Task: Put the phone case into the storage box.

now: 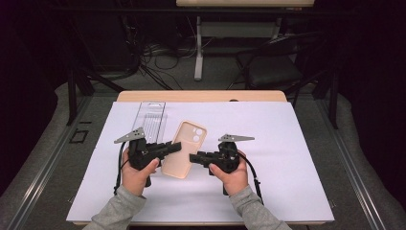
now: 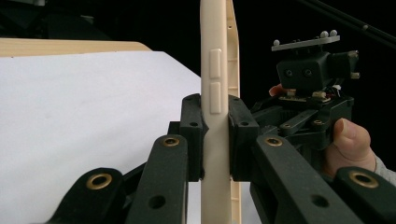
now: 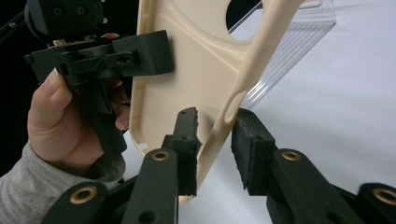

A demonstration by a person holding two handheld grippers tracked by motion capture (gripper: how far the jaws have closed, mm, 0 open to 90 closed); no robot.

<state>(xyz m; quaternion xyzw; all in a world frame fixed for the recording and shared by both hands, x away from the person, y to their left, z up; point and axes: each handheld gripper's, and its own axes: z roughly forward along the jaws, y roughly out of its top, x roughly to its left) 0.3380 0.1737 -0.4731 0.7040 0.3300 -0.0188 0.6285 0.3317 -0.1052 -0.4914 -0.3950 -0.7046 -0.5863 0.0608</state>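
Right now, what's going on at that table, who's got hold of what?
A person is working a beige phone case above the white sheet with two hand-held grippers. The left gripper is clamped on one long edge of the case, holding it up. The right gripper straddles the opposite edge: its jaws sit on either side of the rim, with a gap showing at one pad, so it has no firm grip yet. A clear plastic tray lies behind the case.
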